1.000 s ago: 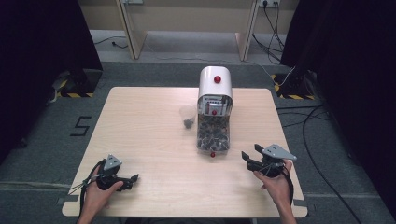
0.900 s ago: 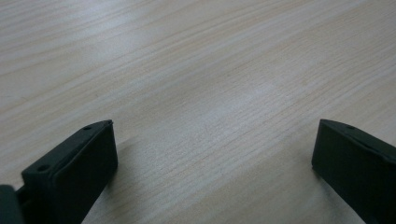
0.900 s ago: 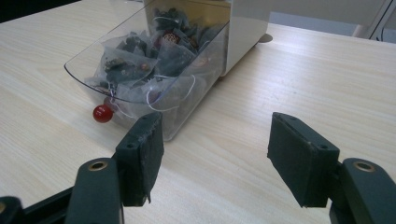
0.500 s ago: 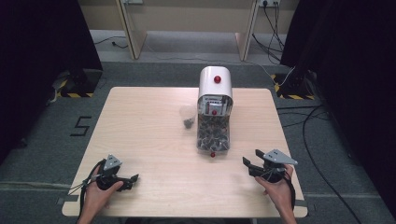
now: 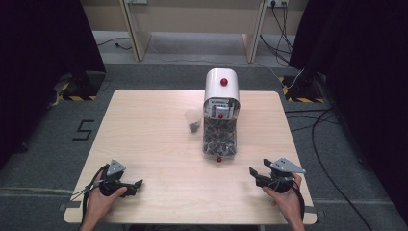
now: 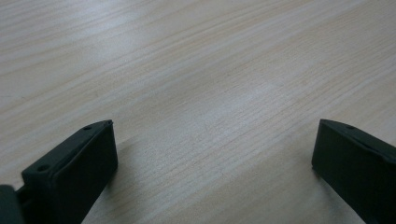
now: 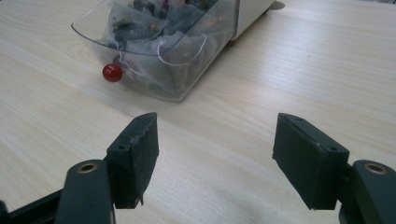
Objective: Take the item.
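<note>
dispenser (image 5: 221,103): white rounded housing with red knob on top, stands at table centre toward the far side; unmoved since the earlier frames
clear drawer (image 7: 159,46): pulled out on the near side of the dispenser, full of tea bags with strings, red knob (image 7: 112,73) on its front; in high view the drawer (image 5: 220,139) reaches toward the near edge, same place as before
small cup (image 5: 193,119): clear, something dark inside, just beside the dispenser's left; unchanged
table (image 5: 154,139): light wood, bare around both hands
right hand-held gripper (image 5: 260,175): near the near right corner, well apart from the drawer, aimed toward it; released, jaws have just been opening wider, bare table between them; in its own view (image 7: 215,144) the drawer's red knob lies ahead to the left; sits a touch nearer the near right corner than a second ago
left hand-held gripper (image 5: 134,185): near the near left corner, resting low on the table, released, jaws wide apart with bare wood between (image 6: 215,154); same spot as in the earlier frames
</note>
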Demonstrator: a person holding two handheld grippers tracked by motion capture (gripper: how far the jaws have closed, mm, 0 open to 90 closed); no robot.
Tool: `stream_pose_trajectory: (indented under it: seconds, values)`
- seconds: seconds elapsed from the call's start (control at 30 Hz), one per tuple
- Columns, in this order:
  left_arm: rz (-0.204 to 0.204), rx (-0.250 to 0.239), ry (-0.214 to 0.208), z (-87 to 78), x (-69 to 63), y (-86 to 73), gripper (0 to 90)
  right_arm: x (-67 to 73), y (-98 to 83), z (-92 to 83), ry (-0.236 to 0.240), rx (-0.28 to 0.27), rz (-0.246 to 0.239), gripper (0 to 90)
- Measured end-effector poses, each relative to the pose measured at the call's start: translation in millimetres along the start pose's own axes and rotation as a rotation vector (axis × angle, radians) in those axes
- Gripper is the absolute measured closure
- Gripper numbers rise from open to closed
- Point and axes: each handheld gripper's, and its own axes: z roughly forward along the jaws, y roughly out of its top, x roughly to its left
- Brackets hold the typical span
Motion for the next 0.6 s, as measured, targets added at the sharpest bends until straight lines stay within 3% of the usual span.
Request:
stream_pose_trajectory:
  seconds: [0.6]
  values:
    - [0.0, 0.0, 0.0, 0.0, 0.0, 0.0, 0.0, -2.1, -12.3, -4.7, -0.045, 0.038, -0.024, 31.4]
